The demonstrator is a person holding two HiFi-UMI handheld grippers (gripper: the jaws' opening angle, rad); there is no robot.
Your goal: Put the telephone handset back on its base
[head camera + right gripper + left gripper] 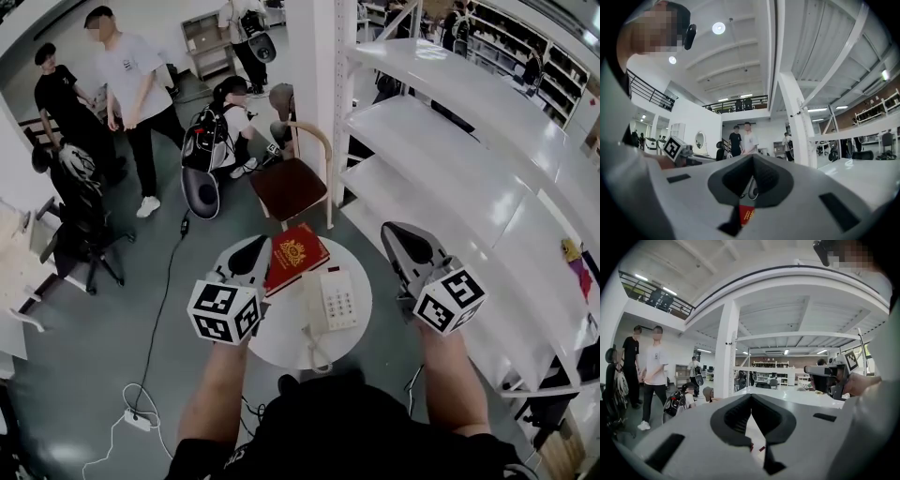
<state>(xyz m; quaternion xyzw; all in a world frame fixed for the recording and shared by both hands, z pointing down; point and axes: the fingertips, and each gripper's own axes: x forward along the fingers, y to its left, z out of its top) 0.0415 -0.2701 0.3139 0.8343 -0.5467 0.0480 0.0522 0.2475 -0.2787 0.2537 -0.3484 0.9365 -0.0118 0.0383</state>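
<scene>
Illumination is bright and even, supplied by ceiling lamps (718,28) up and left of the white column (797,122). Right of the column, the shelves (441,141) show mild glare. Both gripper views bend strongly toward black corners. Below the column, the right gripper (751,159) renders soft and out of focus.

Two tools are in view: the left tool (253,248) and the right tool (403,236). There is one round white bench (281,342), one white telephone (336,300) and one red book (293,255). Chairs number two: one wooden chair (289,185) and one black office chair (80,225). Four others show in the head view: a person in black (56,98), a person in white (131,75), a crouching person (232,117) and a person farther back (246,28). There is one power strip (139,421).
</scene>
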